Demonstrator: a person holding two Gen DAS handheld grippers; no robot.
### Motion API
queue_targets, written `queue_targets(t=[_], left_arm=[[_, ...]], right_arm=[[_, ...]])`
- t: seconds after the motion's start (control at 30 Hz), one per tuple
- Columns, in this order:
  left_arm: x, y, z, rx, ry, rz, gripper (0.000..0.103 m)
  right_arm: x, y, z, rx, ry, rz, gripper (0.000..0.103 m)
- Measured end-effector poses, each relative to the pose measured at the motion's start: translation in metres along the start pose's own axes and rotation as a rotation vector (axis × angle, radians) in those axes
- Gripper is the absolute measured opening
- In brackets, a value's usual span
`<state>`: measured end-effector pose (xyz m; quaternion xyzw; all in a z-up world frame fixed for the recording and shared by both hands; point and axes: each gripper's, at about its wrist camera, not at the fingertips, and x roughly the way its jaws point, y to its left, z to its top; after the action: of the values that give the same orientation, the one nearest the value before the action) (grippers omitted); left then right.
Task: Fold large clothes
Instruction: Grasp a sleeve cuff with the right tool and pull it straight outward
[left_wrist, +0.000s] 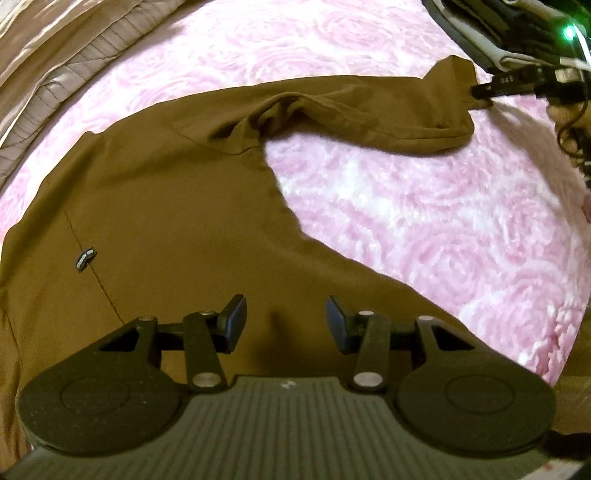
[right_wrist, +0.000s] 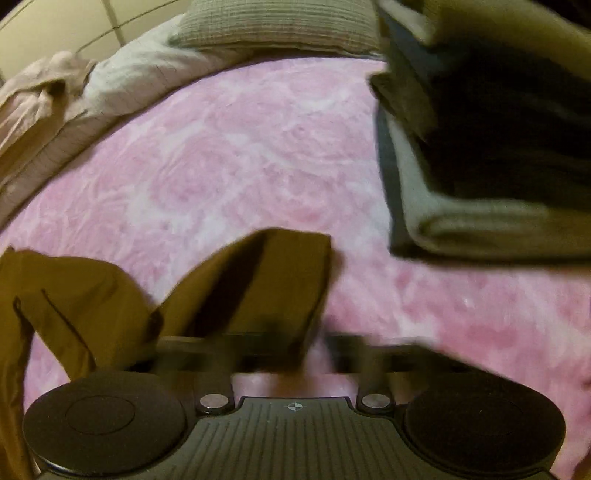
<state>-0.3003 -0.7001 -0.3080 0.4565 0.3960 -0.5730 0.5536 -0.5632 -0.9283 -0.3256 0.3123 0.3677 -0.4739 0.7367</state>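
Spreading across the pink rose-patterned blanket (left_wrist: 424, 229), a brown garment (left_wrist: 166, 206) fills the left and centre of the left wrist view, its body flat at the lower left, one sleeve (left_wrist: 369, 110) running up toward the upper right of the frame. Small dark tag (left_wrist: 85, 258) on the cloth at the left edge, beside a seam. Left gripper (left_wrist: 286, 321) low in the frame, just over the brown cloth, jaws apart with a clear gap and nothing between them. At the upper right, right gripper (left_wrist: 491, 90) reaching in at the sleeve end, its dark tip against the cuff — whether pinching the cloth there, cannot tell.

From the right wrist view, heavy blur. Brown sleeve end (right_wrist: 266, 288) rising in the lower centre, right at the smeared fingers; more brown cloth at the lower left. Jaw gap unreadable — cannot tell if clamped on the fabric. Stack of folded clothes (right_wrist: 480, 166), dark over grey, on the blanket at the upper right. Beige bedding (right_wrist: 48, 110) bunched along the upper left, a checked pillow (right_wrist: 277, 26) at the top.
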Motion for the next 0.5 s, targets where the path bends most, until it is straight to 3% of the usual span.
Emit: queue_targets(t=[0.07,0.17,0.23,0.37,0.5], left_arm=[[-0.001,0.000,0.002,0.002,-0.002,-0.002,0.042],[-0.002,0.000,0.007,0.001,-0.009,-0.004,0.042],[-0.004,-0.001,0.012,0.001,-0.021,-0.009,0.042],[-0.007,-0.004,0.019,0.004,-0.043,-0.019,0.043],[-0.007,-0.008,0.020,0.007,-0.047,-0.026,0.043]], right_arm=[[-0.028,0.011,0.014,-0.112,-0.103,-0.079,0.000],[-0.075,0.013,0.029,-0.172,-0.259,-0.210,0.000],[-0.093,0.007,0.030,-0.193,-0.317,-0.288,0.000],[-0.096,-0.002,0.019,-0.201,-0.279,-0.320,0.000],[-0.108,-0.013,0.000,-0.122,-0.244,-0.330,0.000]])
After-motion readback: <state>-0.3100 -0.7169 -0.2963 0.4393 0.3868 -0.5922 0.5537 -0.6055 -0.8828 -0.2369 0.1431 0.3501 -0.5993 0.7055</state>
